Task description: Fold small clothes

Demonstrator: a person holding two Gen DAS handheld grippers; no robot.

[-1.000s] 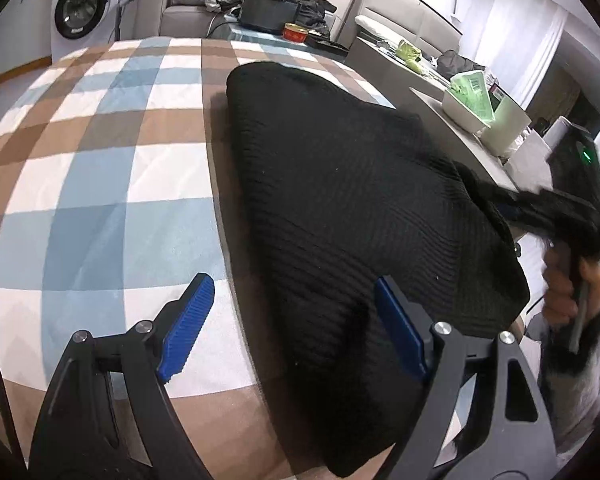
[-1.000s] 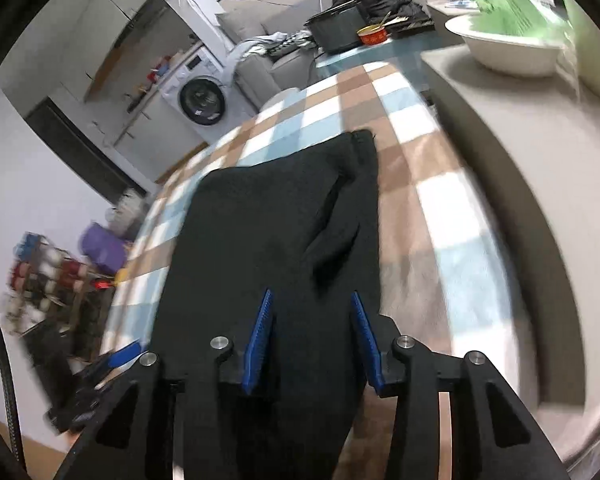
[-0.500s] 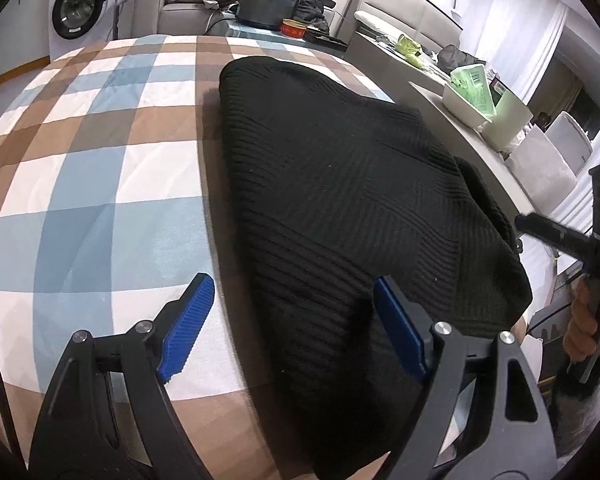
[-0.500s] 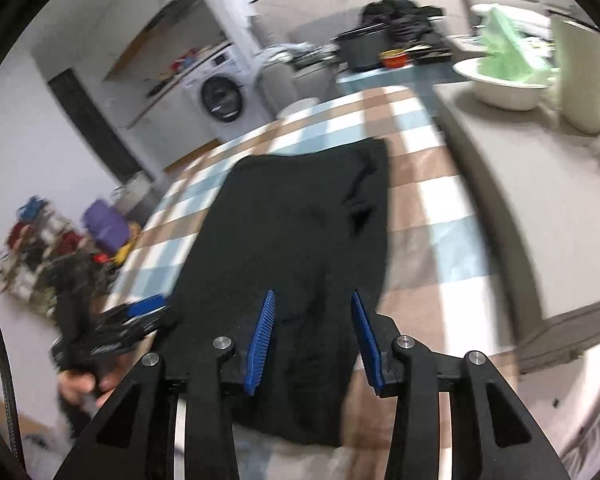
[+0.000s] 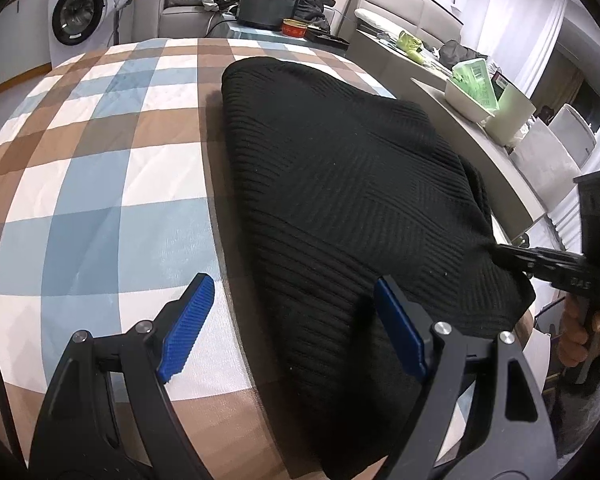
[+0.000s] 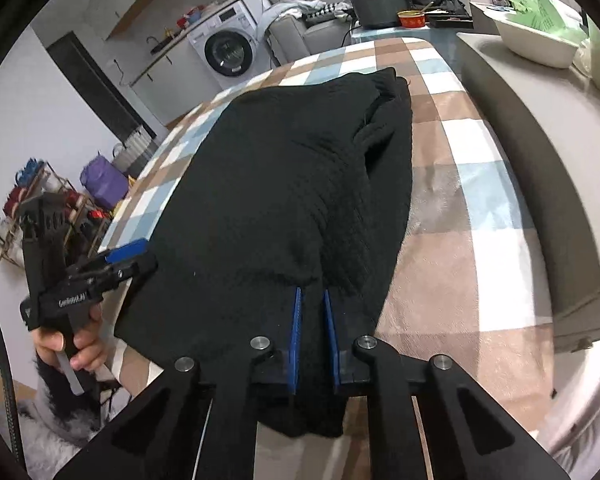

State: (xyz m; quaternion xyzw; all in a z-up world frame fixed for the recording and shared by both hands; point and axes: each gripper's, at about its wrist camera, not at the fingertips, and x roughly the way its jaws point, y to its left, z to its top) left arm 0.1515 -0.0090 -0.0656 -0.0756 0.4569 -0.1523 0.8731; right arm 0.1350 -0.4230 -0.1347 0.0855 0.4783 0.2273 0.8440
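Note:
A black ribbed knit garment (image 5: 340,184) lies spread on a checked cloth-covered table (image 5: 100,184); it also shows in the right wrist view (image 6: 284,184). My left gripper (image 5: 292,320) is open, one finger over the cloth and one over the garment's near-left edge. It shows at the left of the right wrist view (image 6: 120,258). My right gripper (image 6: 311,304) is shut on the garment's near edge. In the left wrist view it shows at the right (image 5: 500,254), at the garment's right corner.
A grey counter (image 6: 540,128) runs along the table's right side with a white basin (image 6: 536,40) holding green packets. A washing machine (image 5: 76,20), a sofa with clothes and a red tin (image 5: 294,27) stand behind. A shelf rack (image 6: 40,208) stands at the left.
My right gripper has come down to the garment's near edge and closed on it. My left gripper stays open in about the same place.

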